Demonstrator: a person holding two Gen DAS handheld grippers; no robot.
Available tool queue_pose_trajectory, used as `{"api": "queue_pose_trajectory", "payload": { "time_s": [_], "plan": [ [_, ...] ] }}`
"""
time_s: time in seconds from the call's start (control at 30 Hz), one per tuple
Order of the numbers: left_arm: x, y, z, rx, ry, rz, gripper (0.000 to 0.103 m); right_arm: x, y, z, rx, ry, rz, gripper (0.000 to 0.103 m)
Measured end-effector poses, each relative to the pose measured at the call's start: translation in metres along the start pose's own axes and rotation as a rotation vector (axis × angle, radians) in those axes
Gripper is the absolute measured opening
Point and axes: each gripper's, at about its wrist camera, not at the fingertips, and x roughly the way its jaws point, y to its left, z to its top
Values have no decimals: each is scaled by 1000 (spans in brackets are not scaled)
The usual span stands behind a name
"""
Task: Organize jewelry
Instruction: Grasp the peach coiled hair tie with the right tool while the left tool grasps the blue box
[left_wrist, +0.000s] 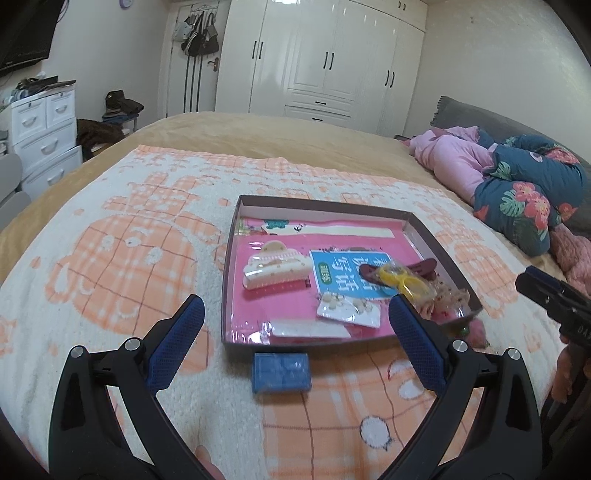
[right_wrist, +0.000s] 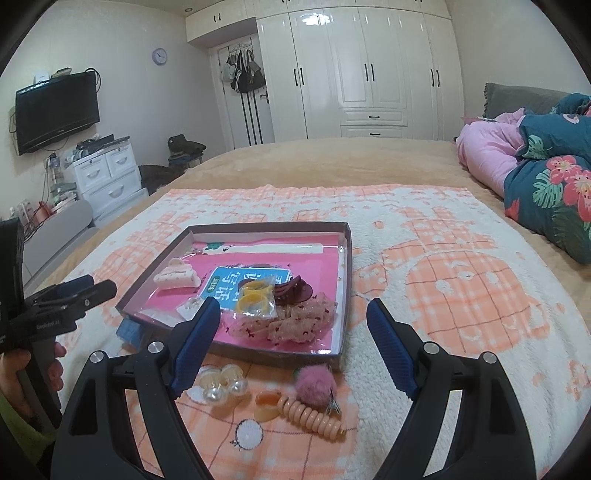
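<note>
A shallow box lid with a pink lining lies on the towel. In it are a cream hair claw, a maroon claw, yellow rings in a bag, an earring card and a lace scrunchie. In front of the lid lie a blue case, pearl clips, an orange ring, a peach coil hair tie and a pink pompom clip. My left gripper is open above the blue case. My right gripper is open above the loose items.
The towel covers a tan bed. Pink and floral bedding is piled at the right. White wardrobes stand behind, with drawers and a TV at the left.
</note>
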Motion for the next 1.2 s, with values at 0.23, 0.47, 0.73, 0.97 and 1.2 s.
{"api": "queue_pose_trajectory", "payload": {
  "time_s": [0.23, 0.47, 0.73, 0.97, 1.2],
  "plan": [
    [-10, -10, -5, 30, -22, 0, 91, -7, -1, -8, 0, 5, -5, 80],
    [-15, -17, -12, 56, -20, -6, 91, -11, 1, -19, -5, 24, -4, 80],
    [-21, -21, -18, 68, -10, -17, 91, -14, 3, -33, -9, 57, 0, 80],
    [-22, -27, -27, 75, 13, -33, 91, -17, 2, -42, -7, 78, 1, 80],
    [-21, -38, -38, 102, 44, -56, 91, -20, 1, -50, -3, 106, 1, 80]
  ]
}}
